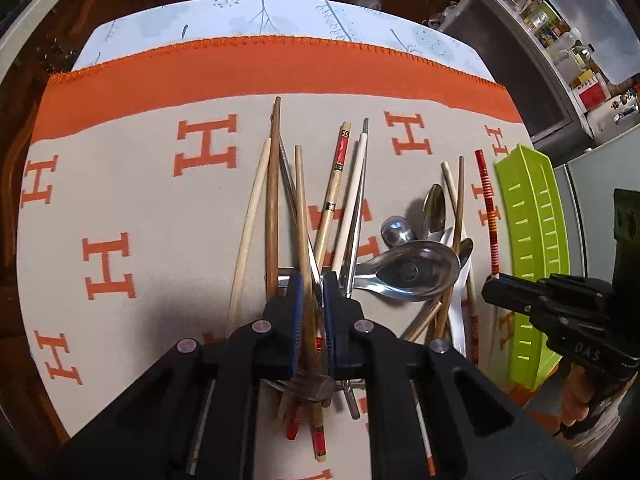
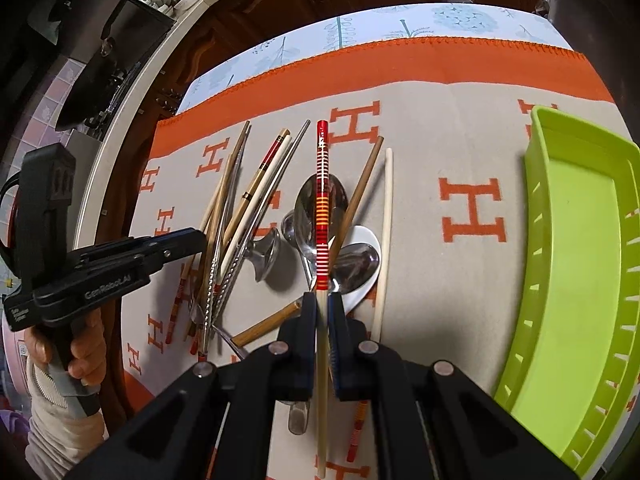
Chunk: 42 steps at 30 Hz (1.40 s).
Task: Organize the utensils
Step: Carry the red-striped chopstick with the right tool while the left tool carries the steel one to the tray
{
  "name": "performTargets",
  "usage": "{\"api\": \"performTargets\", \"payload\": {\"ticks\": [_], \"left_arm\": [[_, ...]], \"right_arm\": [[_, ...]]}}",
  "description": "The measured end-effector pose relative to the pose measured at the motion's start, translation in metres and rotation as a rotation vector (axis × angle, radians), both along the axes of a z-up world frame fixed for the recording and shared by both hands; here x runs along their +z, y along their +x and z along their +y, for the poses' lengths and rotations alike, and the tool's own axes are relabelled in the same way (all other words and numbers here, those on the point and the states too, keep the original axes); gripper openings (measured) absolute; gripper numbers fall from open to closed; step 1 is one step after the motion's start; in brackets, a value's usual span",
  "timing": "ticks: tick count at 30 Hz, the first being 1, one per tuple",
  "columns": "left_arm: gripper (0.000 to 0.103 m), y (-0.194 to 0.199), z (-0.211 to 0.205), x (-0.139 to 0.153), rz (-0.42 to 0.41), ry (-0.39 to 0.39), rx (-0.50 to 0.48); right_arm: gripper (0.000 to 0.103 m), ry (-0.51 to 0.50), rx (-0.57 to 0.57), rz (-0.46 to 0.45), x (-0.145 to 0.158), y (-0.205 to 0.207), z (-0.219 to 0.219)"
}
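A heap of utensils lies on the cloth-covered desk (image 2: 460, 148): four metal spoons, one white spoon (image 2: 362, 236), and about a dozen chopsticks of wood, pale plastic and metal, crossing one another. The right gripper (image 2: 321, 300) has its fingers pinching a red-striped chopstick (image 2: 322, 200), cream toward its lower end. The left gripper (image 1: 309, 280) has its fingers closed on a brown wooden chopstick (image 1: 302, 216). One green tray (image 2: 572, 272) sits right of the heap.

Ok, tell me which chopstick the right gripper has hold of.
The red-and-orange striped chopstick, pinched between the right gripper fingers. It stands lifted above the spoons, while the other chopsticks lie in the pile.
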<state>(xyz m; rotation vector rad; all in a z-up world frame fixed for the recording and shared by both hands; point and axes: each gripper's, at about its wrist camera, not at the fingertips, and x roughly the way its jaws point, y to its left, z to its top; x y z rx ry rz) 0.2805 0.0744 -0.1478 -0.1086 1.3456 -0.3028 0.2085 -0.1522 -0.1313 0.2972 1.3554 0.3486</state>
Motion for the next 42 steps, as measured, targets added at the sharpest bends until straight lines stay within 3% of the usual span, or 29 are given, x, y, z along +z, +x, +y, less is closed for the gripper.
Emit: {"api": "performTargets", "payload": {"ticks": [9,18,42], "left_arm": [[0.008,-0.017,-0.014,0.013,0.009,-0.036,-0.041],[0.008,-0.024,-0.024,-0.004,0.075,0.015,-0.038],[0.007,-0.017,-0.029,-0.026,0.089,0.106,0.001]], "right_arm": [[0.005,0.002,0.001,0.004,-0.001,-0.001,0.000],[0.005,0.013,0.000,-0.002,0.002,-0.003,0.000],[0.005,0.029,-0.014,0.016,-0.004,-0.003,-0.007]]}}
